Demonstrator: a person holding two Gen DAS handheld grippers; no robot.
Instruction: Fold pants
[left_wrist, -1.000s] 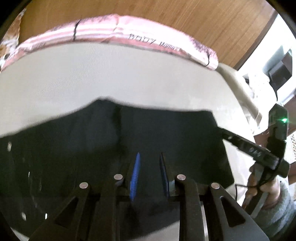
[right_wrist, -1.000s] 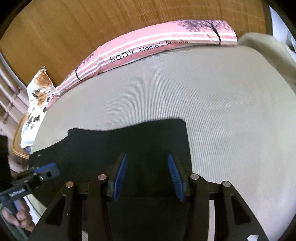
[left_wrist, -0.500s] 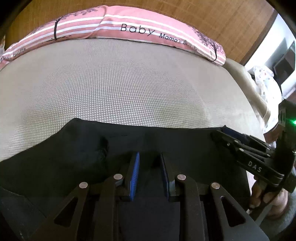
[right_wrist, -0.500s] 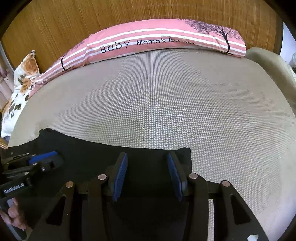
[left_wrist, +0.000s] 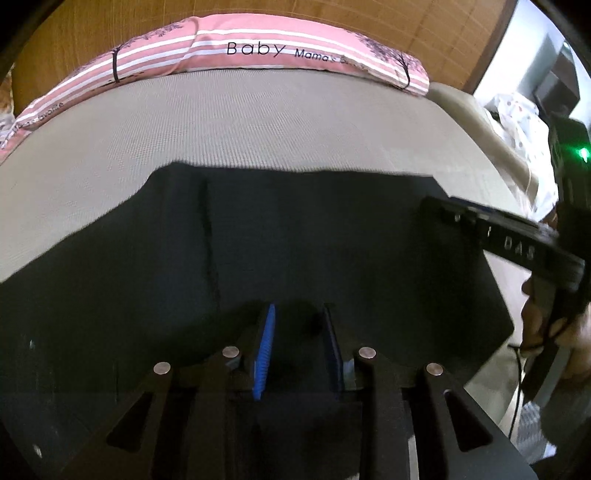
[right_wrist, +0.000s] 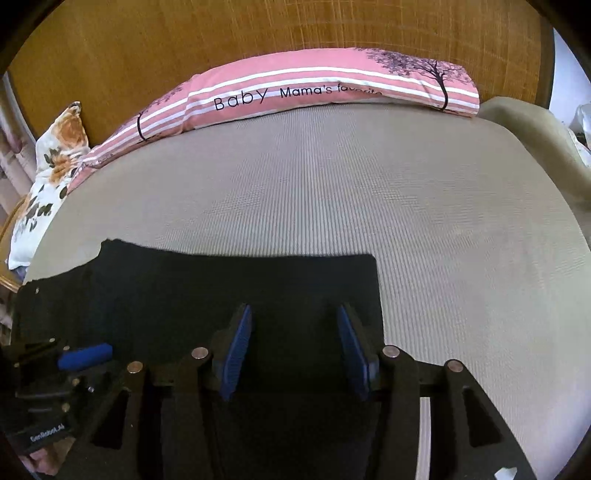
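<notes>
A beige bed (right_wrist: 369, 206) fills the room's middle; a pink bolster (right_wrist: 332, 88) lies against its wooden headboard (right_wrist: 184, 44), a floral pillow (right_wrist: 48, 166) at left.

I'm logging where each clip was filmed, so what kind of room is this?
Most likely a bedroom: a beige woven bed mat holding black pants, a long pink striped pillow against a wooden headboard, and a floral cushion.

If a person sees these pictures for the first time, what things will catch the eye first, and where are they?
First come the black pants, spread flat across the near part of the beige bed. Next, the long pink striped pillow printed "Baby" lies along the far edge, against the wooden headboard. The blue-padded left tool and right tool hover over the pants' near edge, jaws apart.
</notes>
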